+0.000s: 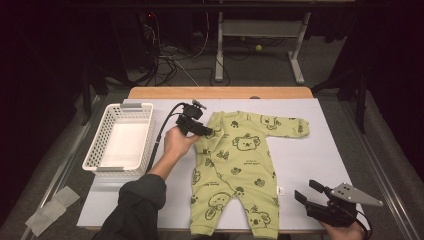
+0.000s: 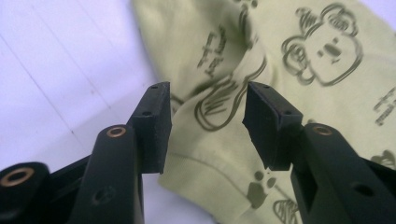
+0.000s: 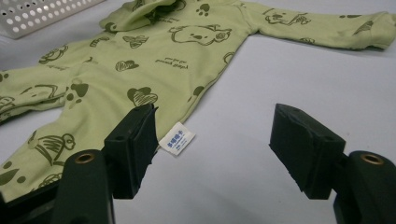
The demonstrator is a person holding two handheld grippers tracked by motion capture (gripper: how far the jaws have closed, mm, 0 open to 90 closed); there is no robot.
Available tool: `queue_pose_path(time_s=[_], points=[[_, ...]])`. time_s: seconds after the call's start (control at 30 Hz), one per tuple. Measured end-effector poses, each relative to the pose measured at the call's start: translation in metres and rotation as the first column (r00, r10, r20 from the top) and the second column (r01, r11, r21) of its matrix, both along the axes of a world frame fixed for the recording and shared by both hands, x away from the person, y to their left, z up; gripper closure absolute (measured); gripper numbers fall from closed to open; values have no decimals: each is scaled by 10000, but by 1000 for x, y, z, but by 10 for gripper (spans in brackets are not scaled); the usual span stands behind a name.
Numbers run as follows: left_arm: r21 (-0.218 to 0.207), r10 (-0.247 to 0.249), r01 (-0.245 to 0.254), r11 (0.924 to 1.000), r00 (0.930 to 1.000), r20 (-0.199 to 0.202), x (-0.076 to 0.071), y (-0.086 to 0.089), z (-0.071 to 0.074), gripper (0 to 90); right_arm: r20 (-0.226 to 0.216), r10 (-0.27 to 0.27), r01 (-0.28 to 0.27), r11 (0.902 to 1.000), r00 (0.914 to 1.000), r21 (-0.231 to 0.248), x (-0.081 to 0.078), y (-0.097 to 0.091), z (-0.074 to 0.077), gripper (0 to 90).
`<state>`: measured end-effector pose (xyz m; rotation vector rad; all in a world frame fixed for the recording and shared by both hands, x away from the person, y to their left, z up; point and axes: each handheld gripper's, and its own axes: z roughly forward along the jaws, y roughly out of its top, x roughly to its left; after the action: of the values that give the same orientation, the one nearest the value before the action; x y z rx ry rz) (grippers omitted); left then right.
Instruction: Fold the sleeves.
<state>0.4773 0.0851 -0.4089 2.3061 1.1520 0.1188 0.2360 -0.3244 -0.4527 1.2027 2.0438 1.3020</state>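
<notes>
A light green baby onesie (image 1: 235, 160) with dark koala prints lies flat on the white mat, legs toward the near edge. Its left sleeve is folded in over the chest, while the right sleeve stretches out. My left gripper (image 1: 202, 131) hovers at that folded sleeve, jaws open; in the left gripper view (image 2: 208, 100) the green onesie cloth (image 2: 308, 93) lies beyond the pads, none of it pinched. My right gripper (image 1: 306, 191) rests open at the near right of the mat, beside the onesie's leg. In the right gripper view (image 3: 215, 126) nothing sits between its jaws, and the onesie (image 3: 140, 70) spreads ahead with a small white label (image 3: 177, 138) at its hem.
A white perforated basket (image 1: 92, 150) stands empty at the mat's left, its corner basket wall (image 3: 42, 14) also in the right gripper view. Bare white mat (image 1: 310, 155) extends right of the onesie. A wooden table edge (image 1: 220, 92) runs along the back, with cables and desk legs beyond.
</notes>
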Motion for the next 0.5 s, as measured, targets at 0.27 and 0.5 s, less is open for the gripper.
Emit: queue_pose_path(time_s=[0.27, 0.5], points=[[27, 319, -318, 9995, 9991, -294, 3, 5, -15, 469, -33, 30, -30, 10000, 10000, -9, 0, 0, 0, 322], [-129, 344, -352, 9993, 9977, -587, 0, 8, -25, 470, -31, 31, -31, 10000, 10000, -23, 0, 0, 0, 322]])
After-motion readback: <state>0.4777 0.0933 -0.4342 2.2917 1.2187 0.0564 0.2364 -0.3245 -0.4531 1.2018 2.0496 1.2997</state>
